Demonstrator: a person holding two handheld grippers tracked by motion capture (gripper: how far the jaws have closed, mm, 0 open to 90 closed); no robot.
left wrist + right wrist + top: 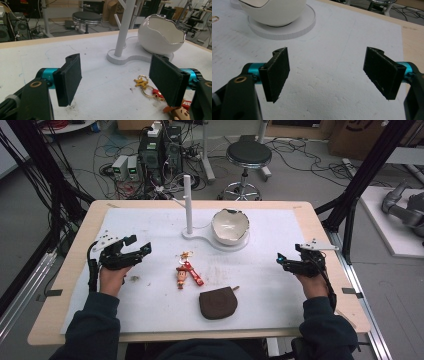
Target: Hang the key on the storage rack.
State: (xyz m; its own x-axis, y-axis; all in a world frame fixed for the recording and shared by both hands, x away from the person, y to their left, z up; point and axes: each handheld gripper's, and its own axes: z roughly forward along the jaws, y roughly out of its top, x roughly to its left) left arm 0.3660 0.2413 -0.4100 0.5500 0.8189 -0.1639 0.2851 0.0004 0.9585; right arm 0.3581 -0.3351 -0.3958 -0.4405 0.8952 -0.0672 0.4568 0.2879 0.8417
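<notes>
A keychain (pixel 185 271) with a small cartoon figure, a red strap and gold rings lies at the middle of the white mat; its rings and gold star (pixel 141 82) lie by my left gripper's right jaw. A brown pouch (pixel 218 303) lies nearer the front edge. A white eggshell-shaped bowl (pixel 230 226) sits on a white base beside an upright white post (pixel 188 205). My left gripper (pixel 137 245) hovers open at the mat's left, nothing between its jaws. My right gripper (pixel 282 261) is open at the right, over bare mat.
The white mat (pixel 150 320) covers a wooden table (pixel 65 270). The bowl's round base (pixel 287 30) shows at the upper left in the right gripper view. Beyond the table stand a black stool (pixel 248 155), computer boxes (pixel 160 150) and loose cables on the floor.
</notes>
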